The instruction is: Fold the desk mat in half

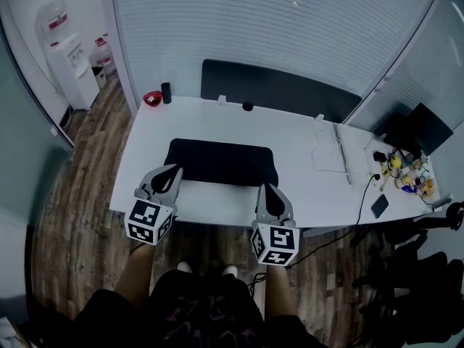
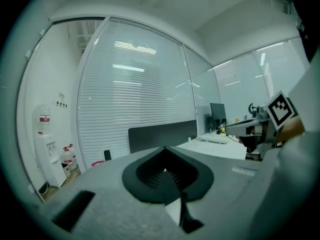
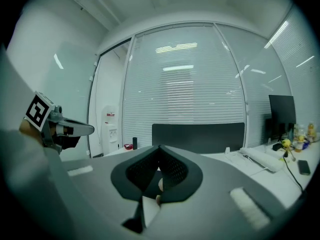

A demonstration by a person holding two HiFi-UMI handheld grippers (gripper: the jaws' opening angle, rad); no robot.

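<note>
A black desk mat lies flat and unfolded on the white desk, near its front edge. My left gripper hovers at the mat's near left corner, and my right gripper at its near right corner. In the left gripper view the left gripper has its jaws together, pointing level across the desk. The right gripper view shows the right gripper the same way. Neither view shows the mat, and I see nothing between either pair of jaws.
A red bowl and a dark cylinder stand at the desk's far left. A dark panel runs along the back. A keyboard, a phone and cables lie at the right. A water dispenser stands far left.
</note>
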